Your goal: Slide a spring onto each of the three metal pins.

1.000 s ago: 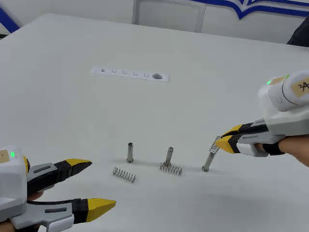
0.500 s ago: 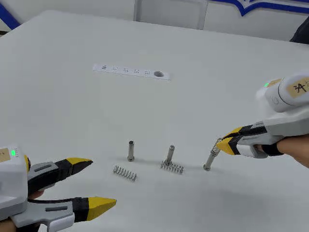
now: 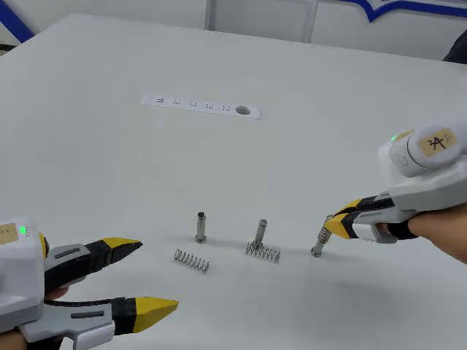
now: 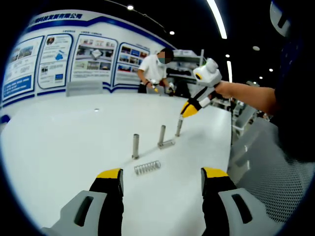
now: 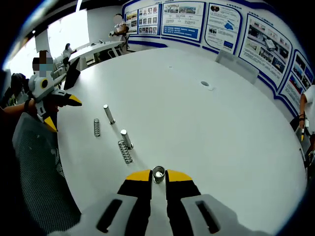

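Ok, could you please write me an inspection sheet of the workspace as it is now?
Surface: white table.
Job's things: three upright pins. The left pin and middle pin are bare, and the right pin carries the third spring. The loose spring lies flat. The second spring lies at the middle pin's base.
Clutter: socket strip set in the table.
Grippers: left gripper open, apart from the parts; right gripper shut on third spring.
Cables: nothing seen.
Surroundings: wall posters; a person beyond the table.
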### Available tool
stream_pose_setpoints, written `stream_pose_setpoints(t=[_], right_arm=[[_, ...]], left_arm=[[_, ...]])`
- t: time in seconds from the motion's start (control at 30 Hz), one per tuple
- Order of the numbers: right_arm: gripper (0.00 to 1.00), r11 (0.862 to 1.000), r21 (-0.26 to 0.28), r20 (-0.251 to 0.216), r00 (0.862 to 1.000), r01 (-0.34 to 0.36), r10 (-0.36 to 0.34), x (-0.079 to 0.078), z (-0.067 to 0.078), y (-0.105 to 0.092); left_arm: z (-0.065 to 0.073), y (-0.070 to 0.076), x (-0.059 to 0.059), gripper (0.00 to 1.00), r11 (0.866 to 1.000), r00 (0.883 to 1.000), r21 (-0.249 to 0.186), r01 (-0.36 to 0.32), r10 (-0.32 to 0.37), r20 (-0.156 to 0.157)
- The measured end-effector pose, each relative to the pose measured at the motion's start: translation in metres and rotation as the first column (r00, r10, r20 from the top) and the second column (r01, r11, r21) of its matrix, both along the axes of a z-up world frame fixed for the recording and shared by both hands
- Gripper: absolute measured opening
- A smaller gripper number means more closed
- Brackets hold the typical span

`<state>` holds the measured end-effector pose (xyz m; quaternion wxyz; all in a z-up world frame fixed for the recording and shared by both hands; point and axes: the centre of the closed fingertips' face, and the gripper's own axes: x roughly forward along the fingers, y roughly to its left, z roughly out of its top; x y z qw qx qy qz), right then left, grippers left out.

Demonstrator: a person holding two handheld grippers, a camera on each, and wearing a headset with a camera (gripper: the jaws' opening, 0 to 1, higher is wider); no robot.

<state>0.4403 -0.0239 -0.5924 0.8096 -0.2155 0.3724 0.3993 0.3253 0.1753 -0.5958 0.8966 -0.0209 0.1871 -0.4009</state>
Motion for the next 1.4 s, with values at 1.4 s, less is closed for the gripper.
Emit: stream_pose_setpoints(t=[1.4], right_arm=[[0.15,0.999,-0.039,-0.045,0.999,-0.003,0.001,-0.014,-0.036,-0.012]], left_arm=[[-0.002,-0.005,-0.001,0.65,1.000,1.000,-0.002,0.007,-0.007,-0.005]])
